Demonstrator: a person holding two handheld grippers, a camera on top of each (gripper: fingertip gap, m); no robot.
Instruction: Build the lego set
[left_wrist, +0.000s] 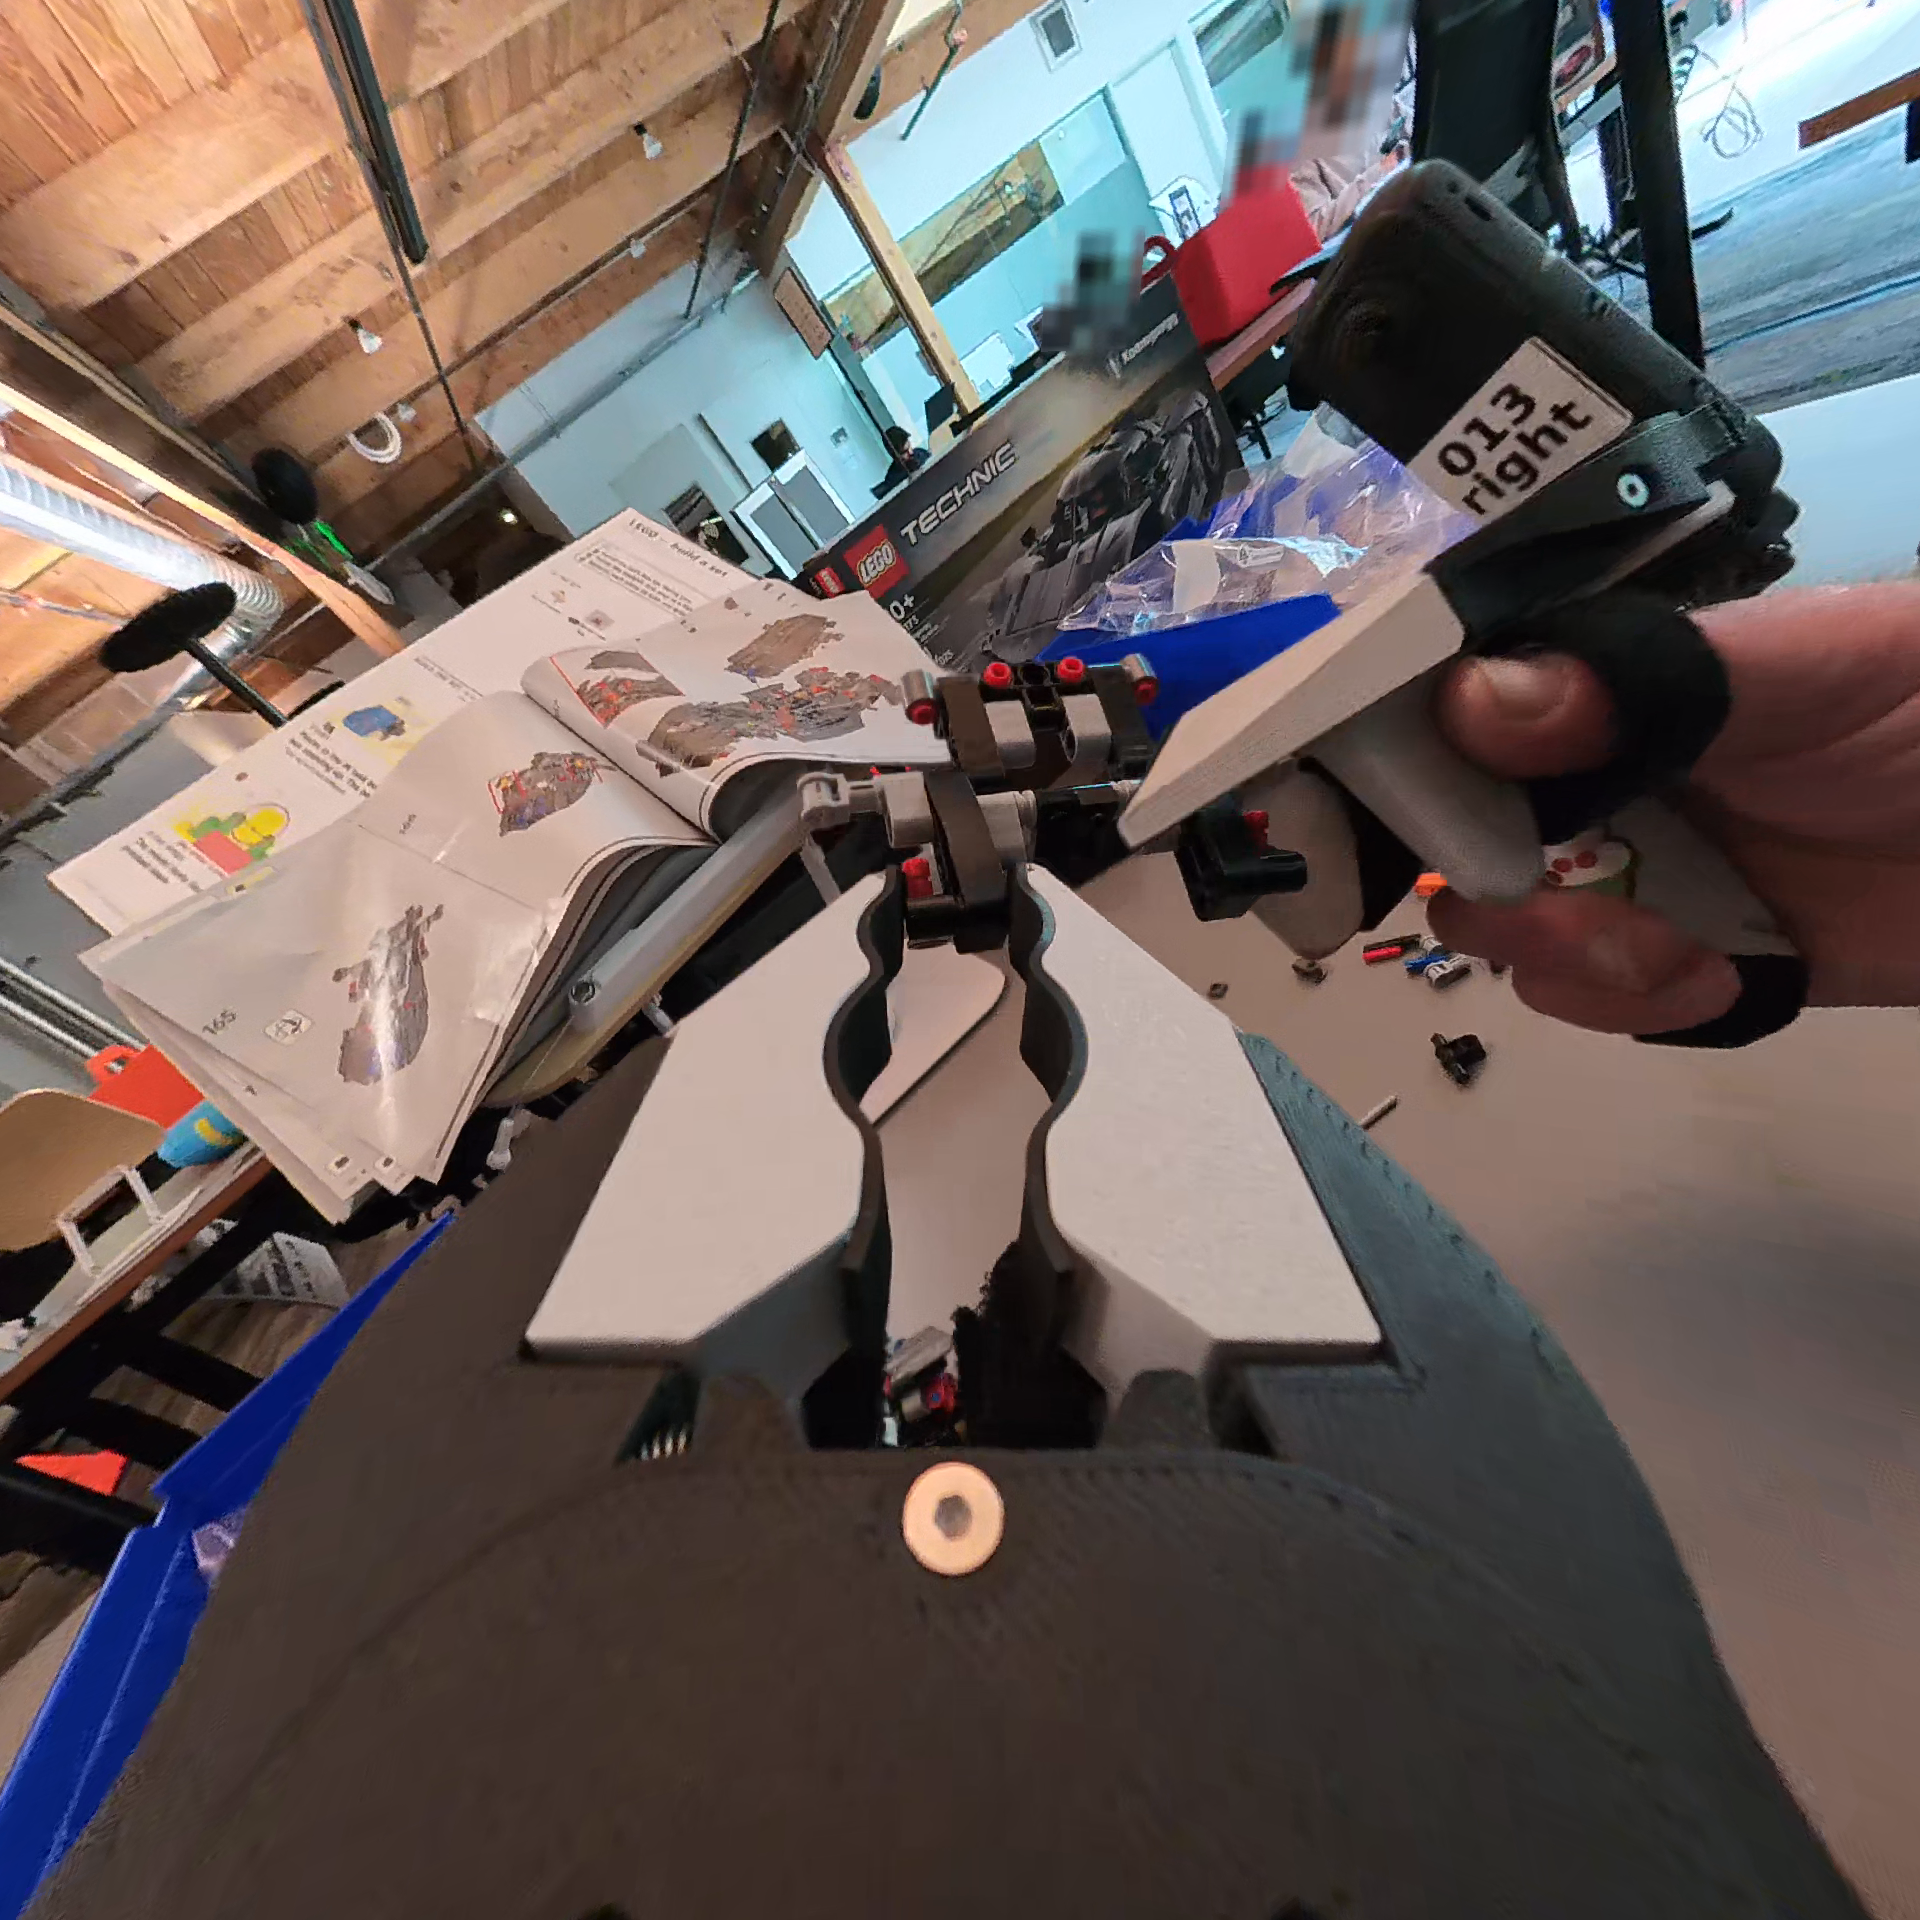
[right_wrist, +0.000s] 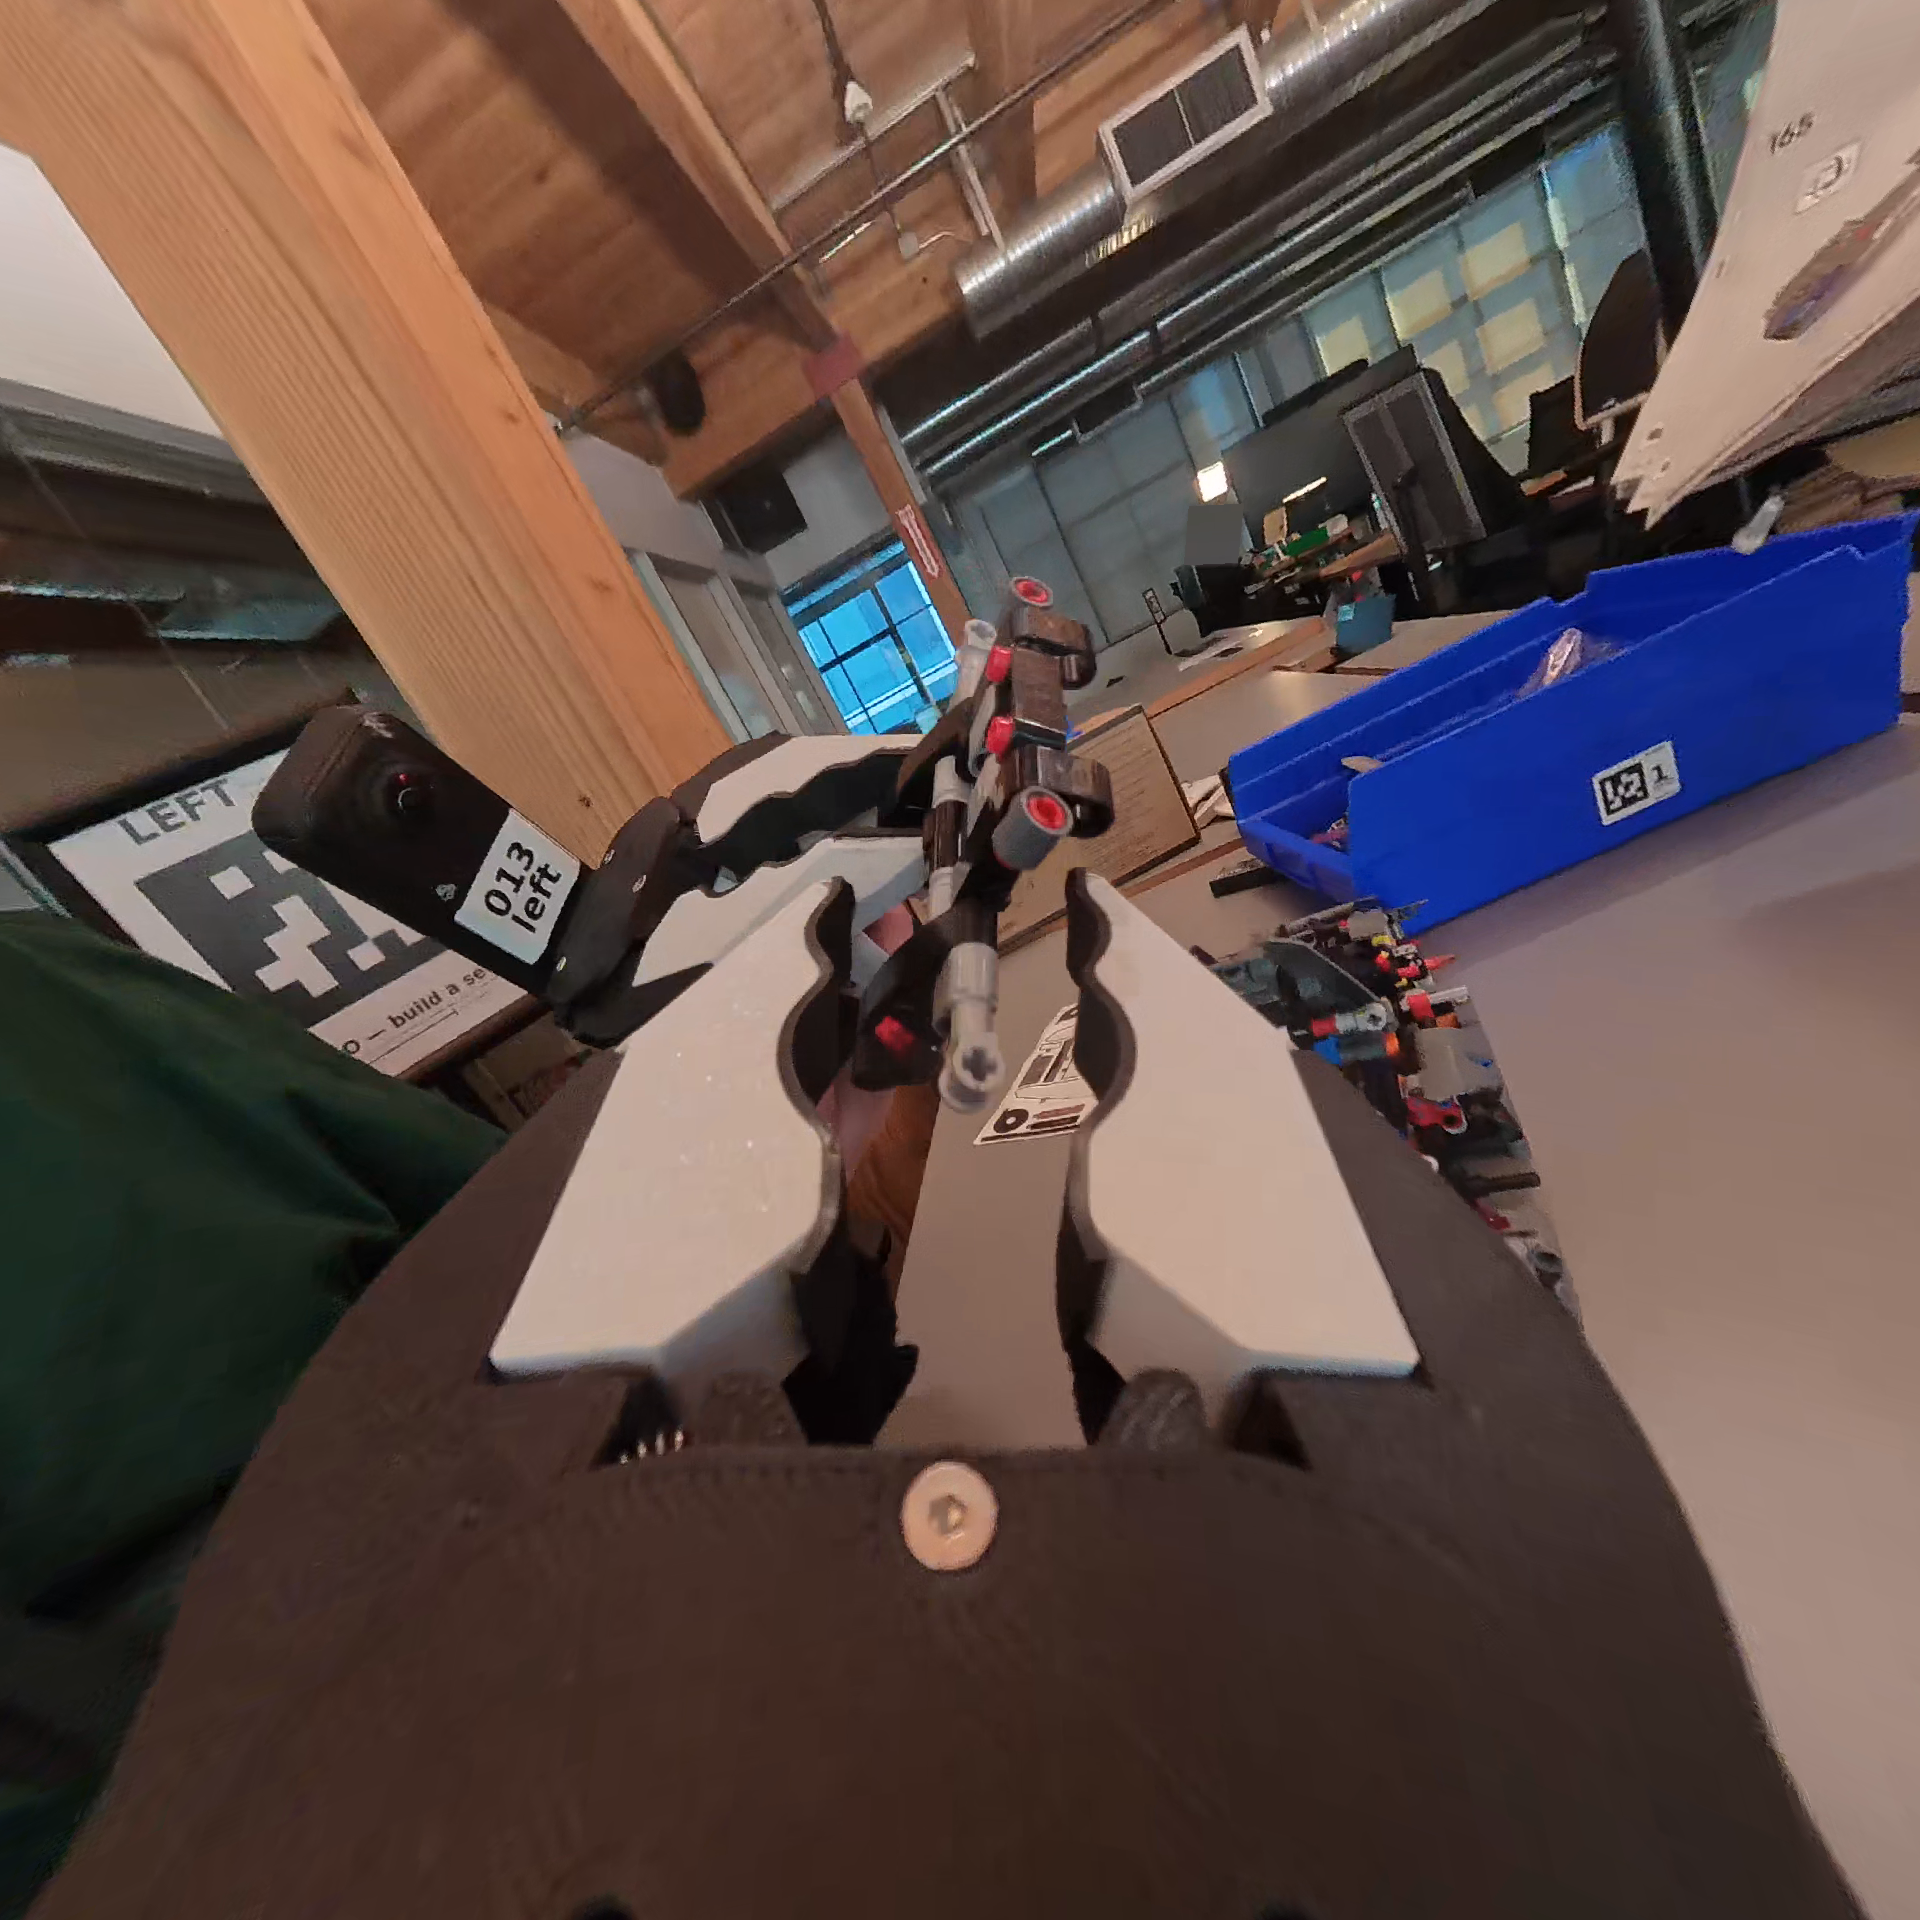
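A white sticker (left_wrist: 1517, 436) with black print sits on the black camera (left_wrist: 1382, 301) at upper right; the dark set box (left_wrist: 935, 551) carries a red square logo and white lettering; the open instruction booklet (left_wrist: 364, 831) shows printed page numbers; in the right wrist view, a similar sticker (right_wrist: 520, 883) marks another camera (right_wrist: 384, 800); a lettered black-and-white marker board (right_wrist: 239, 894) stands behind; the blue bin (right_wrist: 1507, 727) wears a white coded tag (right_wrist: 1636, 781); a printed sticker sheet (right_wrist: 1039, 1081) lies on the surface (right_wrist: 1714, 1143).

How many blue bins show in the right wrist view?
1. The blue bin sits on the table at the right, beyond the loose parts pile. Others may lie out of frame.
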